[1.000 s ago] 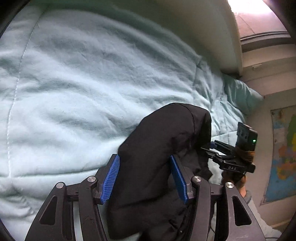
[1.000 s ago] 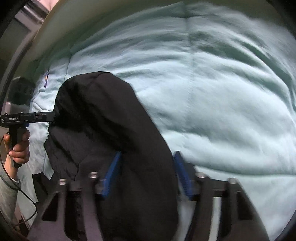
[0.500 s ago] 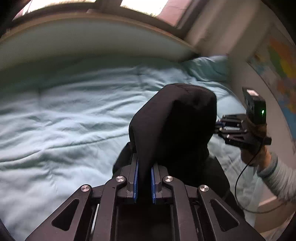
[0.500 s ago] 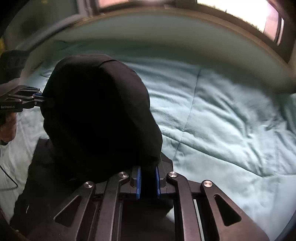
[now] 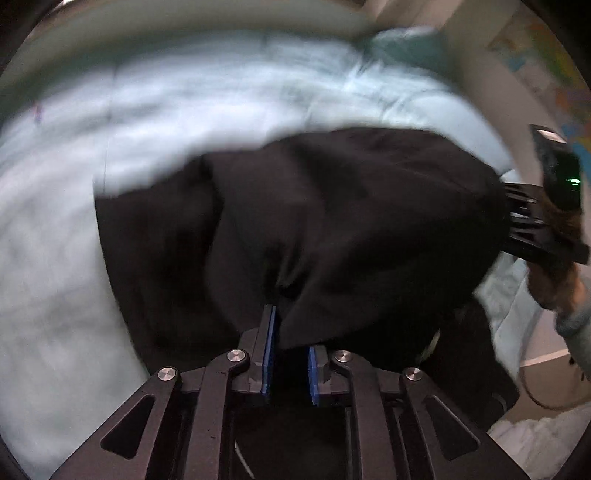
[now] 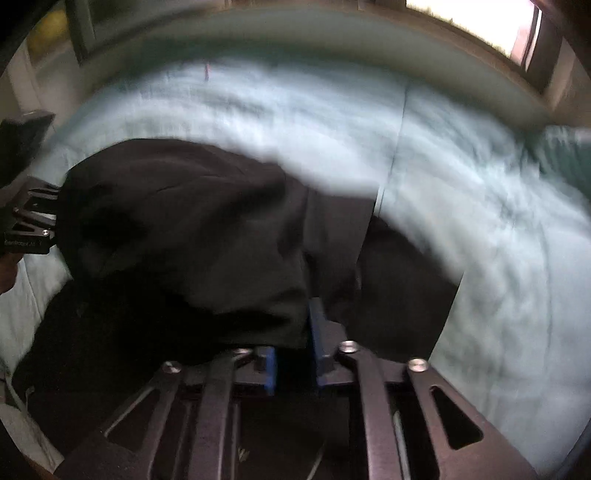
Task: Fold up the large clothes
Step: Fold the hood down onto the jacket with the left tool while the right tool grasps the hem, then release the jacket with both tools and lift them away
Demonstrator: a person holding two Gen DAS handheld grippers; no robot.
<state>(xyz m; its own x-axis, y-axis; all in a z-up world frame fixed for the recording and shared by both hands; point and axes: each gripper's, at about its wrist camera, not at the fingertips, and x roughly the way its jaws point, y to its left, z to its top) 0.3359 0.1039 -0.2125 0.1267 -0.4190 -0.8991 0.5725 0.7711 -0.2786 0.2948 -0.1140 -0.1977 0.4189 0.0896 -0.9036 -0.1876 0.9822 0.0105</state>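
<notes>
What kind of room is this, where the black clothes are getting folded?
Probably a bedroom. A pale blue quilt covers what looks like a bed, with a pillow at one end, a window behind it and a colourful map on the wall.

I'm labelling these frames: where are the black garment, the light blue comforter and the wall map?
black garment (image 5: 351,206): left wrist view, its bunched middle.
light blue comforter (image 6: 480,229): right wrist view, bare quilted surface.
wall map (image 5: 554,74): left wrist view, blurred coloured area.
</notes>
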